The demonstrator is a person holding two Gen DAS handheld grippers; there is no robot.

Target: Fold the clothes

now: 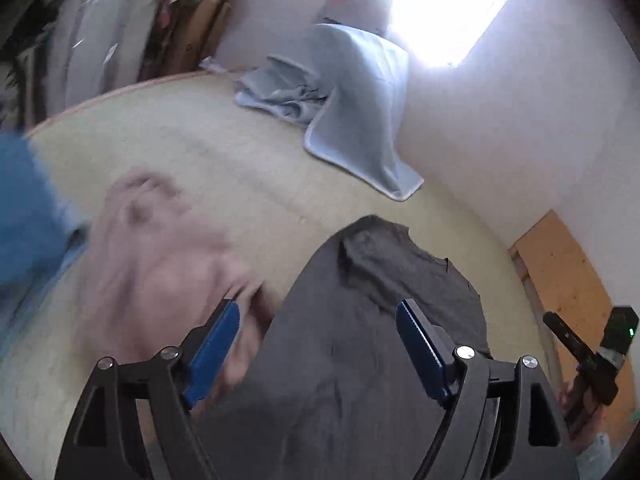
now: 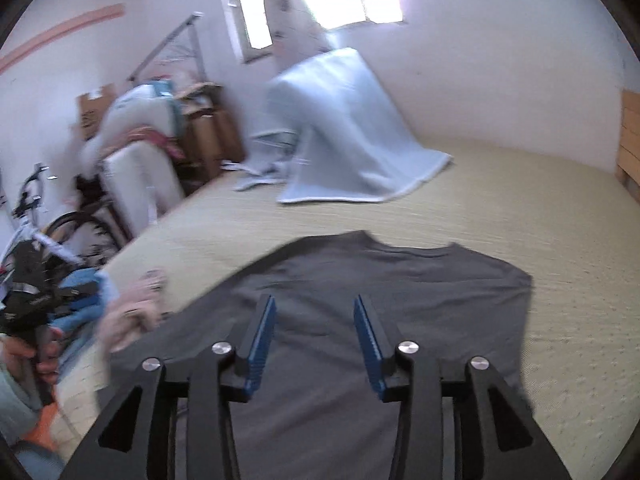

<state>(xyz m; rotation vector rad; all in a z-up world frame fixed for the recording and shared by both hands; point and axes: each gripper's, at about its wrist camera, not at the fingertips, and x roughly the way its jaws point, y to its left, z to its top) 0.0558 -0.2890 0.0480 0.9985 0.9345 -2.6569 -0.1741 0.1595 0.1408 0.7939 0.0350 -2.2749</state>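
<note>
Room: bedroom with a bright window; the bed [image 2: 500,208] carries a cream textured cover, and a bicycle [image 2: 36,236] and cardboard boxes [image 2: 94,110] stand at its far left.
Left pile: blue garment [image 1: 24,200] and pink garment [image 1: 160,264], bunched and blurred, lie just left of the shirt.
Left tool [image 1: 318,354]: jaws wide, holding nothing, above the shirt's left edge.
Grey T-shirt [image 2: 400,300]: spread flat on the bed, collar pointing away, no fold across the body; its left sleeve may be turned in.
Right tool [image 2: 314,346]: jaws wide, holding nothing, over the shirt's middle.
Back: pale blue blanket [image 2: 352,140] draped over something, well apart.
Progress: shirt lies unfolded; pile unsorted.
Writing: box print too blurred to read.
</note>
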